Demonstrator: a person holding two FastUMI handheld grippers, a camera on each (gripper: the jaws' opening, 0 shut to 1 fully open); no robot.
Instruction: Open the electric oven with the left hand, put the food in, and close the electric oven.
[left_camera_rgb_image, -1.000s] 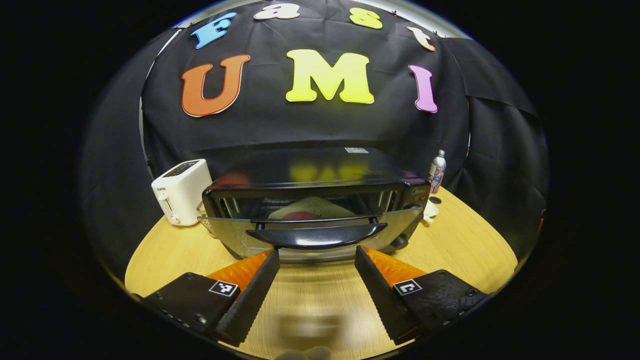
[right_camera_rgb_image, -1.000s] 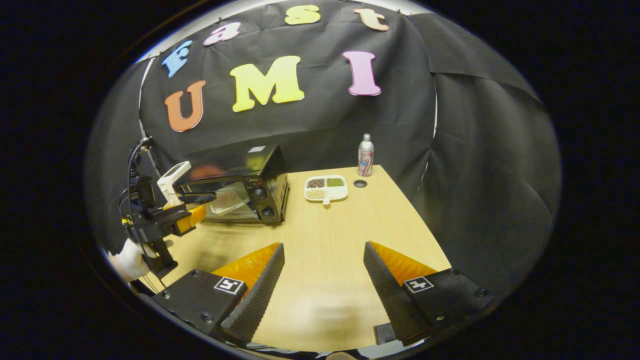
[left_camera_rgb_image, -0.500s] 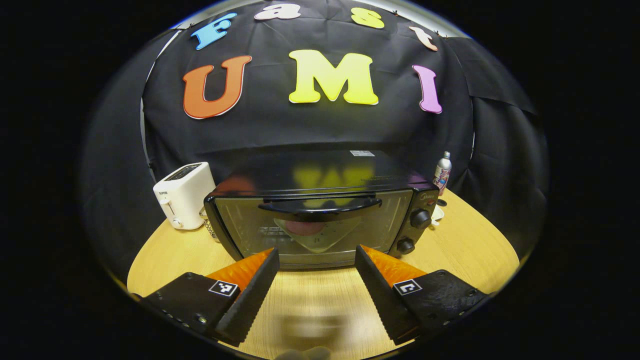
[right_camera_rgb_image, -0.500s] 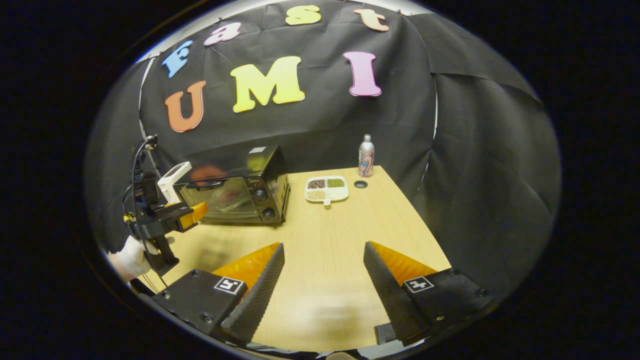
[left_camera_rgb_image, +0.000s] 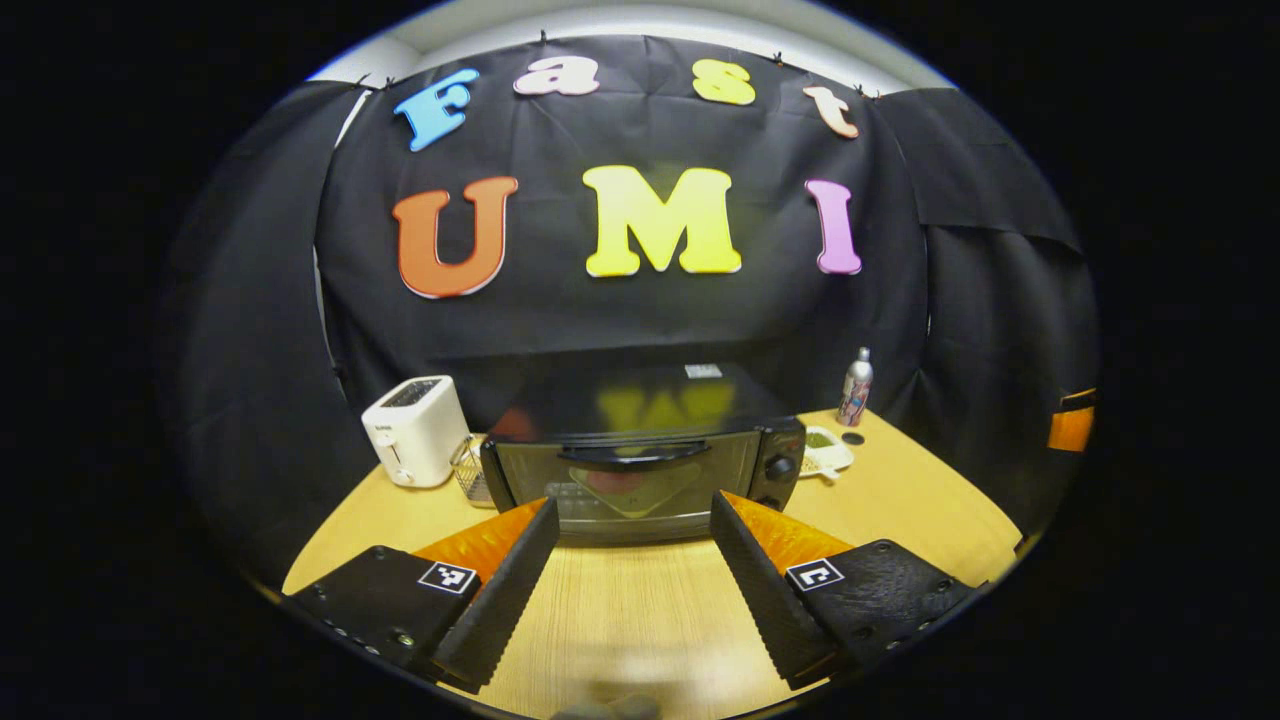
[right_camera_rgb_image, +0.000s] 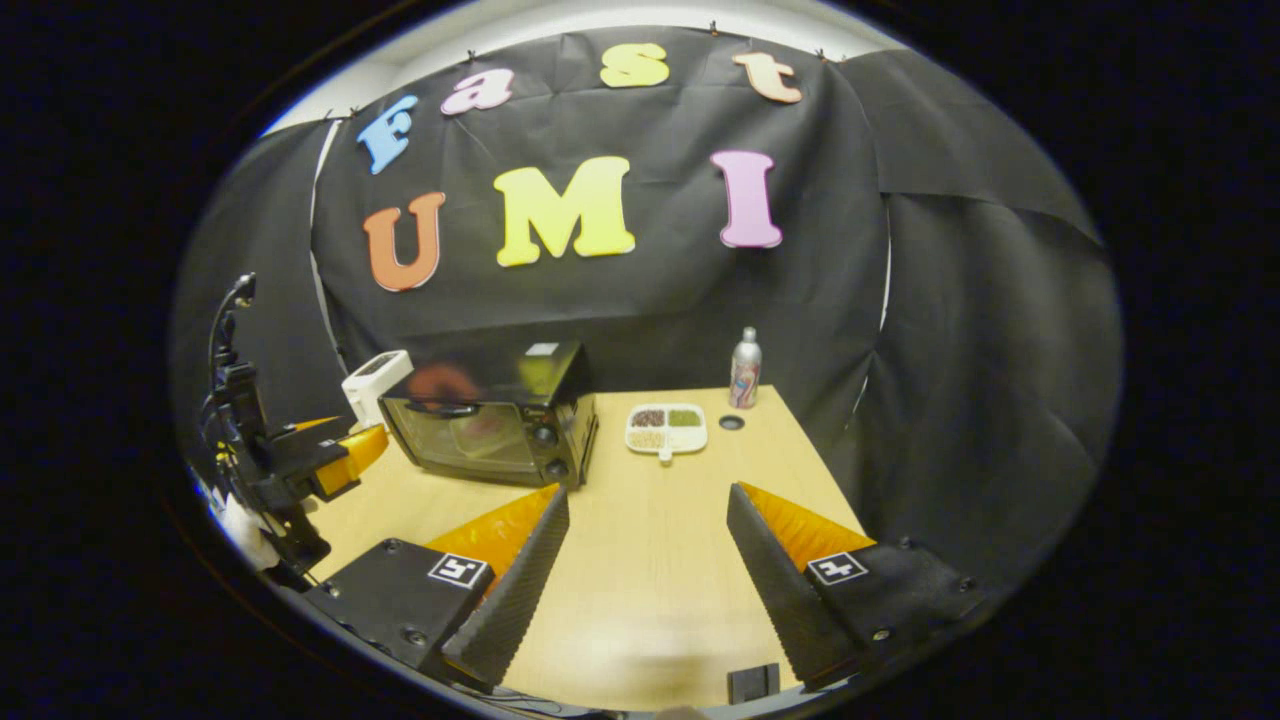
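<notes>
The left gripper (left_camera_rgb_image: 632, 520) hangs level, its fingers spread wide with nothing between them. The right gripper (right_camera_rgb_image: 645, 510) is likewise agape and empty, pointing forward and slightly down.

A black cloth wall (right_camera_rgb_image: 640, 290) hangs behind a light wooden table (right_camera_rgb_image: 650, 560). A pale ceiling strip (left_camera_rgb_image: 640, 20) shows above the cloth.

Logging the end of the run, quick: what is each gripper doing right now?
Left gripper: open, holding nothing, facing the closed electric oven.
Right gripper: open, empty, over the table.
</notes>
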